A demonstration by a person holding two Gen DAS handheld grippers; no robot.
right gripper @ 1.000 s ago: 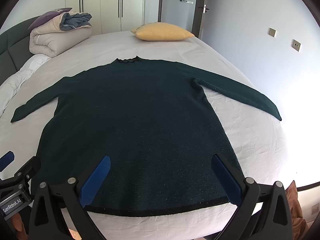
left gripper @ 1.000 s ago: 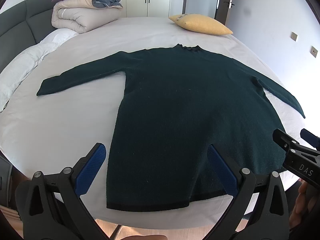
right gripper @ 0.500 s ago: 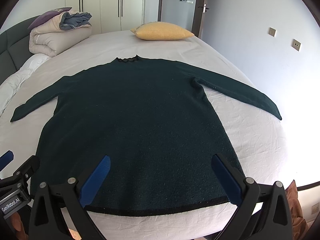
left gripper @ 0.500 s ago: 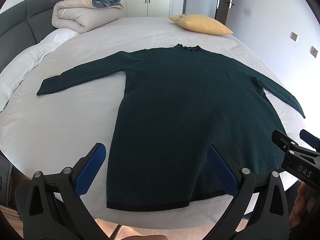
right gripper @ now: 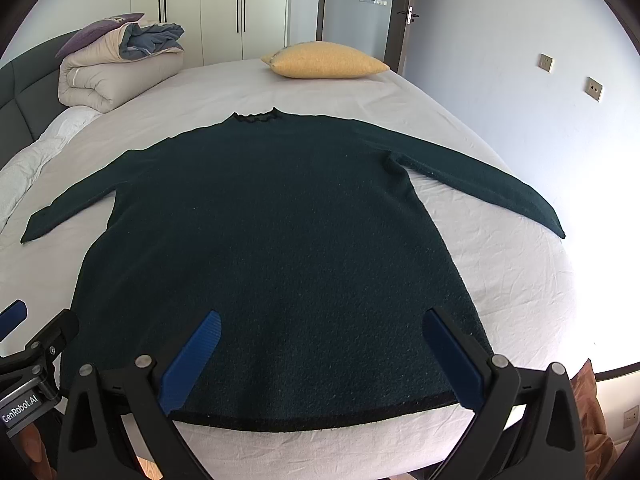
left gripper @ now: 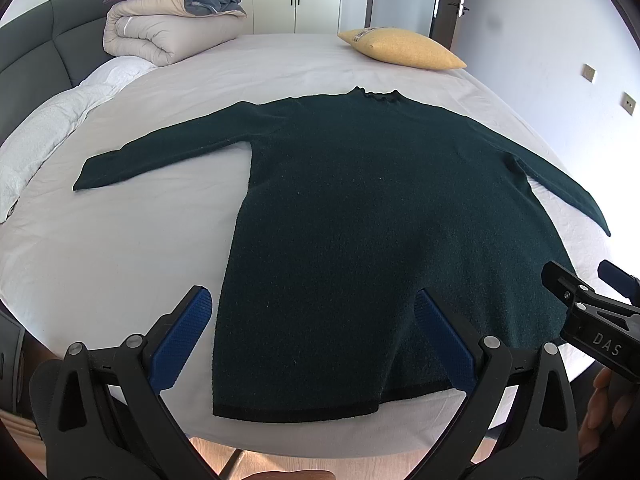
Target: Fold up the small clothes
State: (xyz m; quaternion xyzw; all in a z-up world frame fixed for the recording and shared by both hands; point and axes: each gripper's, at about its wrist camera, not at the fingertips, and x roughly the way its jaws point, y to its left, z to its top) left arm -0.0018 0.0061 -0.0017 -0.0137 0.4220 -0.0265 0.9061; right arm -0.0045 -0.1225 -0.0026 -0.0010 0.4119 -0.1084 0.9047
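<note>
The dark green sweater (left gripper: 360, 220) lies flat on the bed (left gripper: 120, 248), sleeves spread, ready for folding; left tongs (left gripper: 312, 336) and right tongs (right gripper: 320, 356) hover over its hem, both spread wide, empty.

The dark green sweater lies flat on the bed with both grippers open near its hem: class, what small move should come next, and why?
Probably move the left gripper toward the left sleeve. The sweater lies spread flat, both sleeves out, and both grippers are open and hold nothing, so no fold has begun.

Sweater (left gripper: 360, 216) on bed (left gripper: 120, 248) (flat), pillow (left gripper: 404, 50) behind.
</note>
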